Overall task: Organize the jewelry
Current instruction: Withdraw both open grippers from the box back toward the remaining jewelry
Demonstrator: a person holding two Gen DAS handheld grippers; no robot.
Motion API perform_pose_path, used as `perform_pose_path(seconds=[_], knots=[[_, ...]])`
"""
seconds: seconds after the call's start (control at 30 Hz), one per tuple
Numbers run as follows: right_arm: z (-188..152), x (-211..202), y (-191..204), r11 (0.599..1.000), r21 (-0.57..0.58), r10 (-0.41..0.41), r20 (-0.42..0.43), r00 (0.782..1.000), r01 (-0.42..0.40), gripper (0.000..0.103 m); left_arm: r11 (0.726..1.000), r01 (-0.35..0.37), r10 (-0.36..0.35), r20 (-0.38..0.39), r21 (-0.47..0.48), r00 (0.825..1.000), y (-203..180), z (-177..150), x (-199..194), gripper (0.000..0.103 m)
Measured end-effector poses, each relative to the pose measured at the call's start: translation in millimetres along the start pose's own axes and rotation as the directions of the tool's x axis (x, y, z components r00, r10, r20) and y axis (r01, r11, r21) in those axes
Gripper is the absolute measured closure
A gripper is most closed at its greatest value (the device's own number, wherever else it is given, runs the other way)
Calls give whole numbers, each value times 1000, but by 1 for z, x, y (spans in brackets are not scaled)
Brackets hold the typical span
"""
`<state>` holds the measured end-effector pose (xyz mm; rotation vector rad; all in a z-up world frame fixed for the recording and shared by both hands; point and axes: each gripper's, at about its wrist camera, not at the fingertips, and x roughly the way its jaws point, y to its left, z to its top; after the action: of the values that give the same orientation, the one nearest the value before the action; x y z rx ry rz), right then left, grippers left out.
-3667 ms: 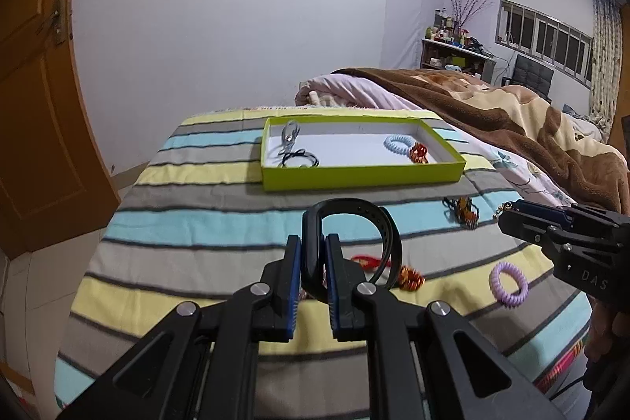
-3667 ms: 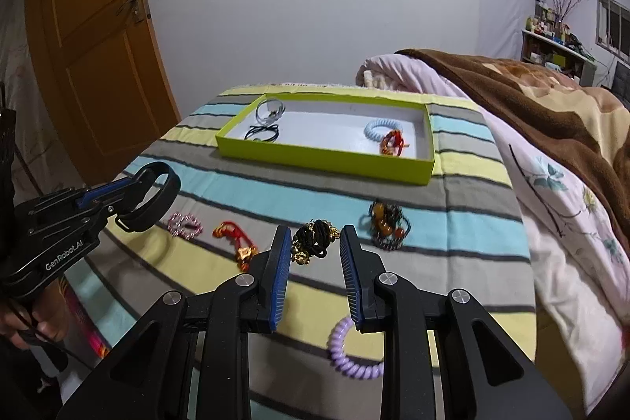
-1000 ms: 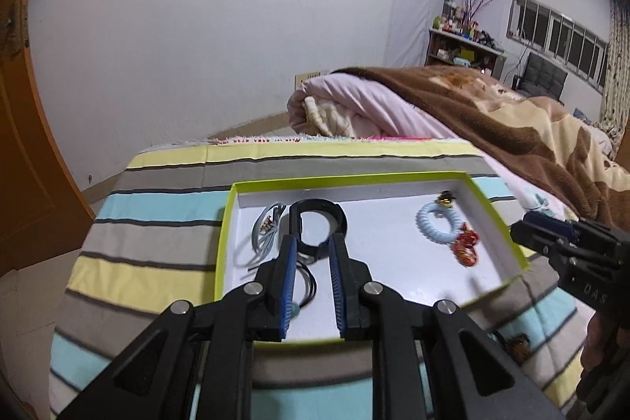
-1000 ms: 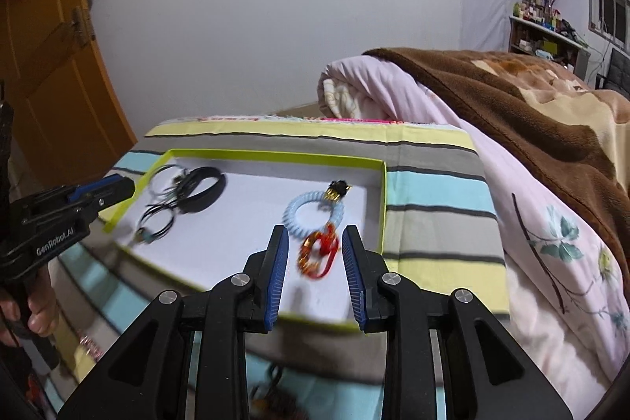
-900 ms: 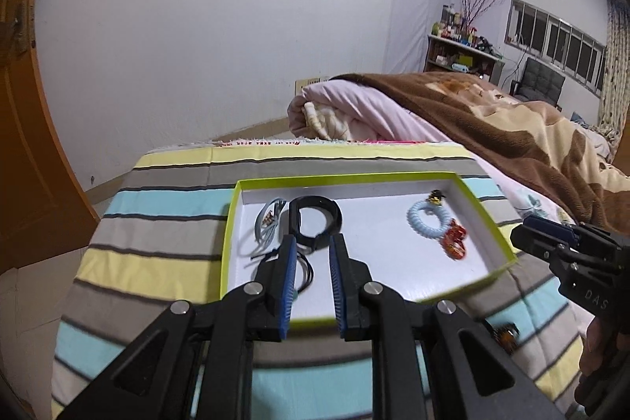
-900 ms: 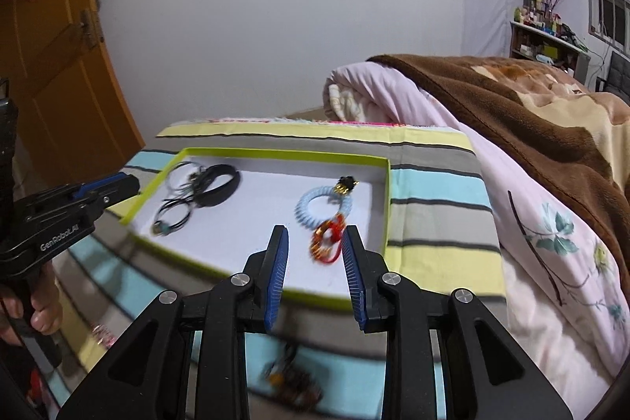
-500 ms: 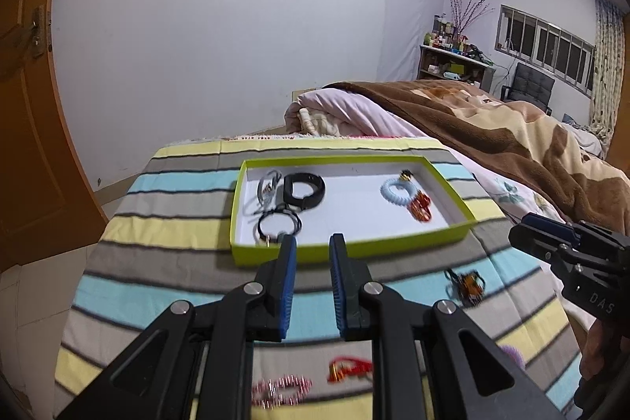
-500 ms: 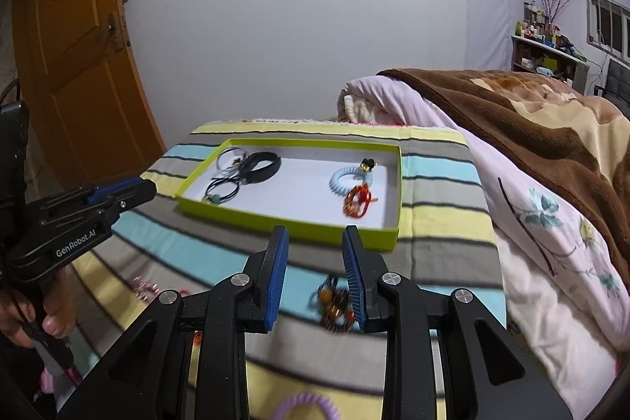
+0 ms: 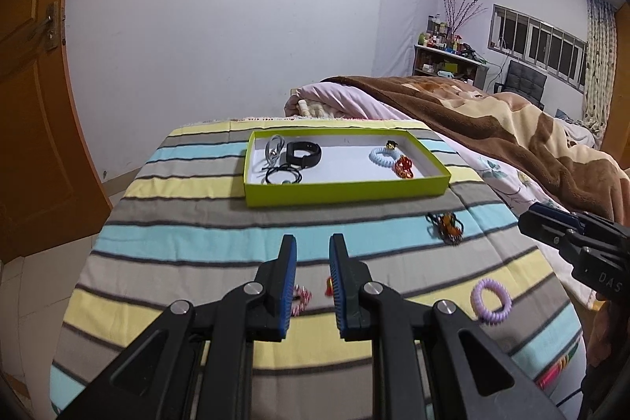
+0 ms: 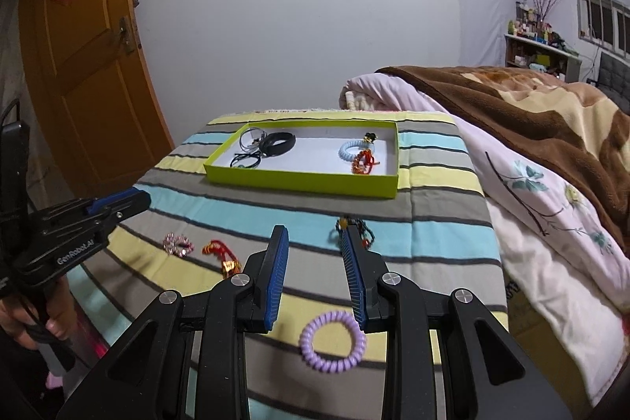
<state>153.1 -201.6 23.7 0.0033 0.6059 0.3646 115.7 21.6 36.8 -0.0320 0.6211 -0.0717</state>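
Observation:
A lime-green tray [image 9: 346, 189] [image 10: 303, 182] lies far up the striped bedspread. Inside it are a black band [image 9: 303, 153] [image 10: 277, 143], a black hair tie [image 9: 281, 176], a light blue coil [image 9: 382, 156] [image 10: 350, 150] and a red bracelet [image 9: 403, 166] [image 10: 364, 162]. My left gripper [image 9: 312, 243] [image 10: 114, 207] hovers open and empty above a pink bracelet [image 9: 301, 298] [image 10: 178, 244] and a red-gold bracelet [image 10: 222, 252]. My right gripper [image 10: 314, 235] [image 9: 551, 227] is open and empty over a purple coil [image 10: 332, 341] [image 9: 491, 300]. A dark beaded bracelet [image 9: 447, 223] [image 10: 360, 229] lies beyond it.
A brown blanket [image 10: 531, 121] and pink floral quilt [image 10: 543, 207] are heaped along the right side of the bed. An orange door [image 10: 90, 65] stands at the left. A hand [image 10: 23, 317] grips the left gripper's handle at the near left edge.
The black band that my left gripper carried now lies in the tray. Both grippers have drawn back from the tray to the near part of the bedspread, empty.

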Motion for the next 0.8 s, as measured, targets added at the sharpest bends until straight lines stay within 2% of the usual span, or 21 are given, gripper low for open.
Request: perform_pose_path(seconds=[0.47, 0.8], knots=[[-20, -12, 3, 1000, 16, 10, -16, 1000, -10, 74, 1000, -5, 5, -20, 2, 1000, 0, -29, -15, 85], [-21, -12, -1, 1000, 22, 13, -18, 1000, -13, 74, 1000, -20, 20, -25, -11, 999, 6, -35, -15, 85]])
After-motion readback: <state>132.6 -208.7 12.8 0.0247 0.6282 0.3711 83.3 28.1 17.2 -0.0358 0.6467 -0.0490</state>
